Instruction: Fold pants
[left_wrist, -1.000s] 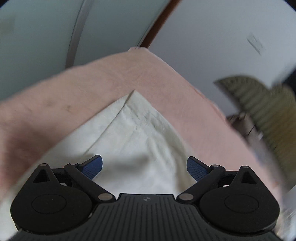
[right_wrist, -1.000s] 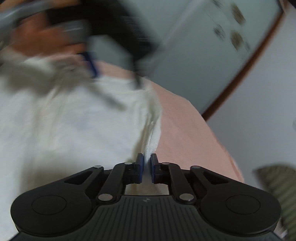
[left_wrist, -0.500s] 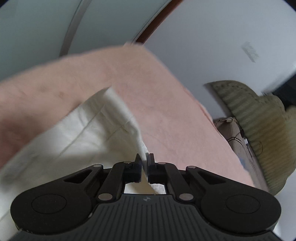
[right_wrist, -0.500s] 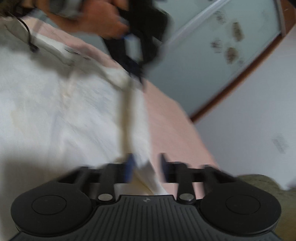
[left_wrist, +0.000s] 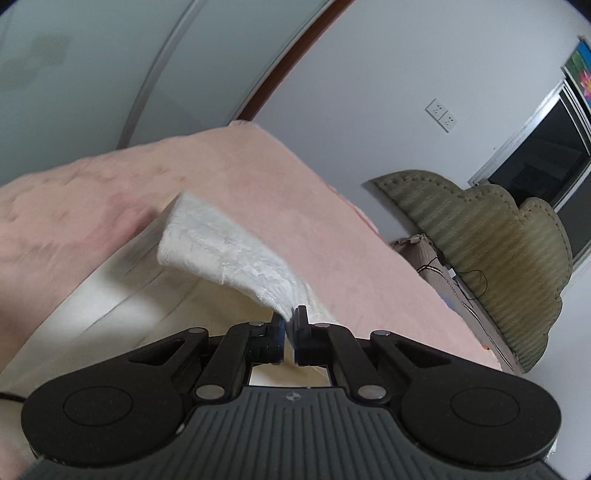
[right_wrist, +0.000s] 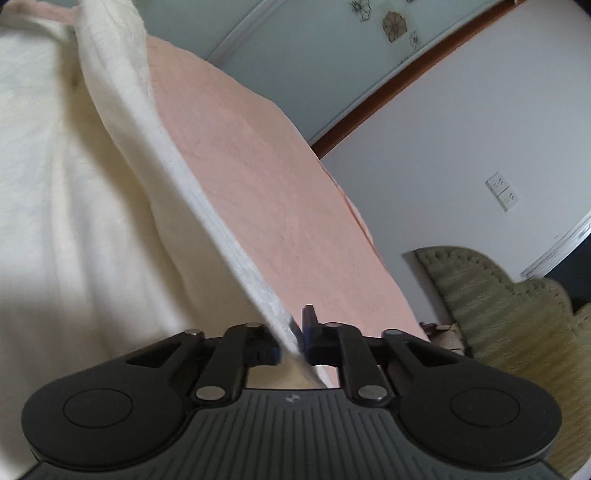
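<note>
My left gripper (left_wrist: 290, 320) pinches a lifted edge of the cream woven cotton pants (left_wrist: 236, 254), raised over the pink fleece blanket (left_wrist: 332, 236). My right gripper (right_wrist: 297, 334) clamps another edge. I read no labels or writing.

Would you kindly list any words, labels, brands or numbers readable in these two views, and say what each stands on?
No readable text in either view.
Small embossed emblem on the ribbed dark grey claw housing: a logo mark, no letters legible.
White wall sockets: no legible marking.
Flower decals on the pale sliding door: pictures only.
Cream fabric pants: no tag visible.
</note>
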